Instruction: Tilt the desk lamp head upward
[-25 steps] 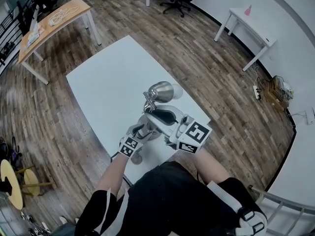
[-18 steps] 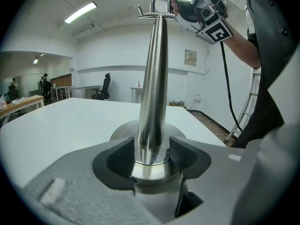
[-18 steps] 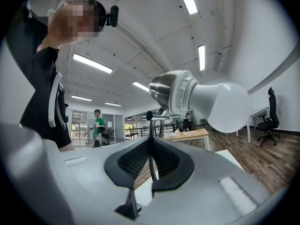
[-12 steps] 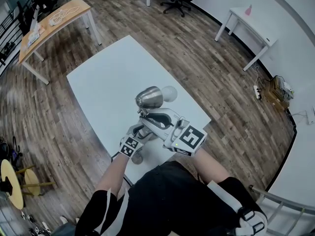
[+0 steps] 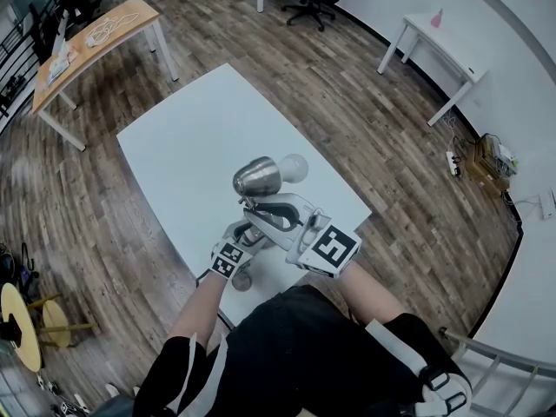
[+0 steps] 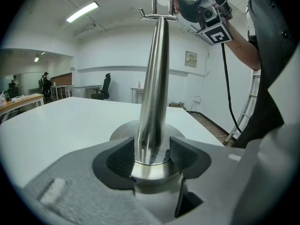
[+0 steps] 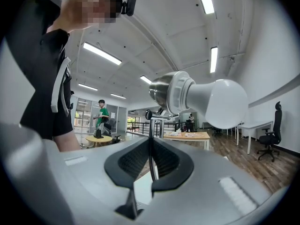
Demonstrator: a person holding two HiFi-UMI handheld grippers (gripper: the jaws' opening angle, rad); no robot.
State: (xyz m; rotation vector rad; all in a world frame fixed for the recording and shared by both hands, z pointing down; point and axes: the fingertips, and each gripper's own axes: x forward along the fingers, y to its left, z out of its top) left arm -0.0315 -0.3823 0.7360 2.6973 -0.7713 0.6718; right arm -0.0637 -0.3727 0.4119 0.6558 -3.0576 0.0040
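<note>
left gripper (image 6: 151, 156) clamped on lamp stem (image 6: 157, 78) just above its round base (image 6: 121, 129), on white table (image 5: 191, 146). right gripper (image 7: 151, 161) jaws nearly together, pinching thin rod (image 7: 150, 128) below lamp head (image 7: 165, 92), bulb (image 7: 220, 102) showing.

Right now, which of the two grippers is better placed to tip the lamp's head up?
The right gripper: its jaws pinch the thin rod at the lamp head, while the left gripper clamps the stem near the base, steadying it.
</note>
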